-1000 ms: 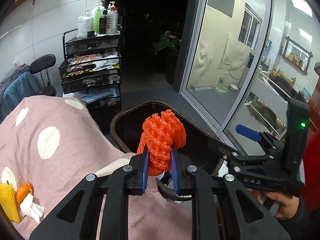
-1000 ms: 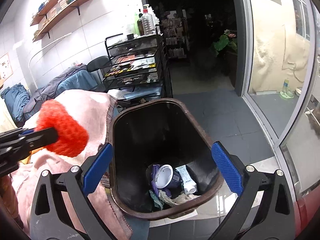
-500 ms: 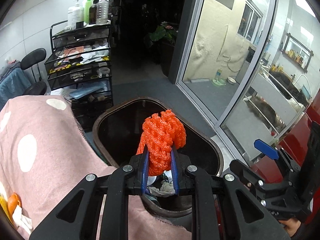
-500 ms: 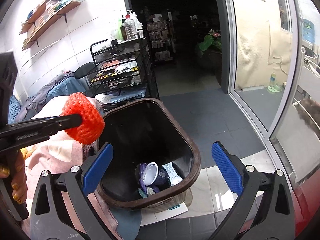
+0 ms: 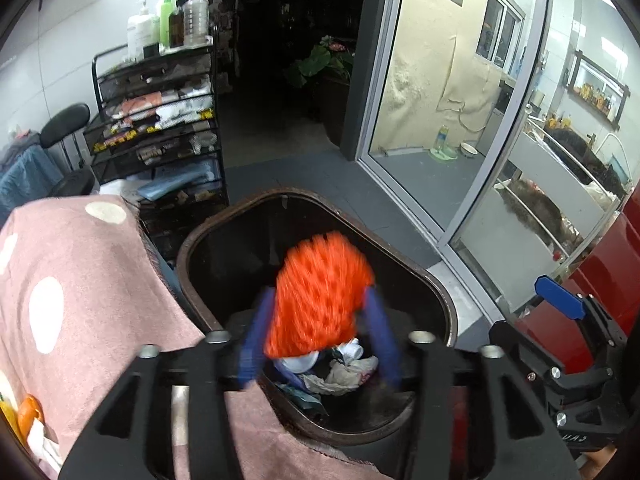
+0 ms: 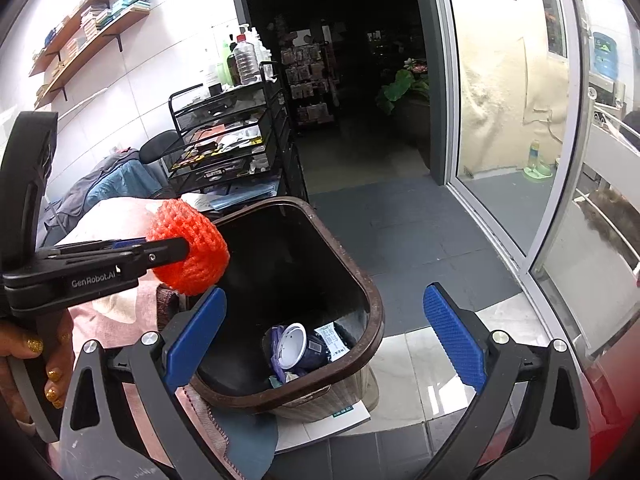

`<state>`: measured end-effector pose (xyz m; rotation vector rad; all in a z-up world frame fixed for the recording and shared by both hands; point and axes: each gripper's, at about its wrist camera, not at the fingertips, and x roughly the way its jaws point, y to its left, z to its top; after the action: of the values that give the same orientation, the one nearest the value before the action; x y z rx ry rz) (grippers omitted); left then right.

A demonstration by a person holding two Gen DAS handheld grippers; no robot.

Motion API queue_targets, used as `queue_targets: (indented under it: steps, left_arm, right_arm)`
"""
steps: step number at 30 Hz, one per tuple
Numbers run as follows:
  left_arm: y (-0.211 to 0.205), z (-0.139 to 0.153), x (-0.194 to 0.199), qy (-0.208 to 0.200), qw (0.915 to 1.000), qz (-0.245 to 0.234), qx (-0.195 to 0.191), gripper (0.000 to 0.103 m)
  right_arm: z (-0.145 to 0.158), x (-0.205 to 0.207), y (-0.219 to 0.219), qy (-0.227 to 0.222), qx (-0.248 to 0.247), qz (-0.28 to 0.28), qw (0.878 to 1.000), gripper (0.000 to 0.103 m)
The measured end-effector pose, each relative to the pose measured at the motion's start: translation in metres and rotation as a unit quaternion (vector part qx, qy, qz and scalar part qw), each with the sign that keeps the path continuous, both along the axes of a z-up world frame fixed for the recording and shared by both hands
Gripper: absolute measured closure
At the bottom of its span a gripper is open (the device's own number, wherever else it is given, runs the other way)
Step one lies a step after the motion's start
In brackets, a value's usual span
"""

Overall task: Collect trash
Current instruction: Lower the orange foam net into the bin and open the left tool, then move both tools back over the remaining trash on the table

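The left gripper [image 5: 316, 340] has just been opening its jaws; the orange foam net [image 5: 320, 300] hangs loose between them above the bin [image 5: 436, 280]. Springy, it could bounce off the rim. The right gripper [image 6: 324, 336] stands wide apart, empty.

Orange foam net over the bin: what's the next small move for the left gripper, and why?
Probably hold the left gripper where it is and let the orange foam net fall. Its fingers have just been opening with the net between them, blurred, above the mouth of the bin, where other trash already lies.
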<state>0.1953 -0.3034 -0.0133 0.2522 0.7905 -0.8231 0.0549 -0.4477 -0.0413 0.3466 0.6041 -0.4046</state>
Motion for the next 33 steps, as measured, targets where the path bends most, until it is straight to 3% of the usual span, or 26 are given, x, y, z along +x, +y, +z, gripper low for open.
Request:
queue_targets:
  steps: [4, 7, 20, 33]
  left_arm:
    - [0.007, 0.011, -0.006, -0.034, 0.9992, 0.007, -0.019, 0.015]
    - [0.014, 0.018, -0.009, -0.055, 0.9977, 0.016, -0.038, 0.006]
    - [0.046, 0.039, -0.021, -0.088, 0.9928, 0.034, -0.074, 0.005]
    - [0.122, 0.049, -0.051, -0.128, 0.9834, 0.095, -0.086, 0.005]
  right_arm:
    - [0.001, 0.0, -0.002, -0.001, 0.0, -0.005, 1.0, 0.006]
    - [0.001, 0.0, -0.003, 0.0, 0.0, -0.01, 1.0, 0.006]
    - [0.002, 0.003, 0.004, -0.011, 0.004, -0.003, 1.0, 0.006]
    - [0.01, 0.022, 0.041, -0.031, -0.008, 0.065, 0.997, 0.006]
